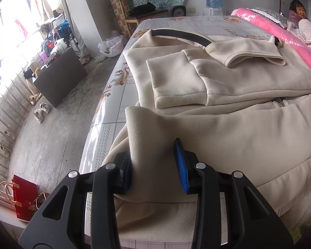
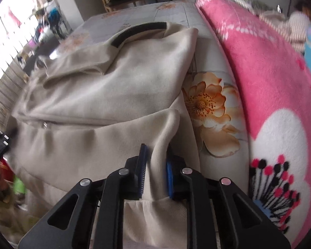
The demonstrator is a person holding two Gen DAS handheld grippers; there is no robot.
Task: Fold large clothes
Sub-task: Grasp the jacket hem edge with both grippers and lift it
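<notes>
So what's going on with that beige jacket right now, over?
Left hand-held gripper holds jacket hem fold. Right hand-held gripper pinching hem fold. Sleeves folded in. Pink blanket alongside, not in the way.

pink blanket [image 2: 259, 66], wooden chair [image 1: 132, 6], shoes [image 1: 41, 111]

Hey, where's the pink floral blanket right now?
The pink floral fleece blanket fills the right side of the right wrist view, heaped on the flower-printed bed cover beside the cream zip-up jacket; the left wrist view shows it at far right.

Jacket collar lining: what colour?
Black, on the cream jacket's collar lining; clearest in the left wrist view.
</notes>
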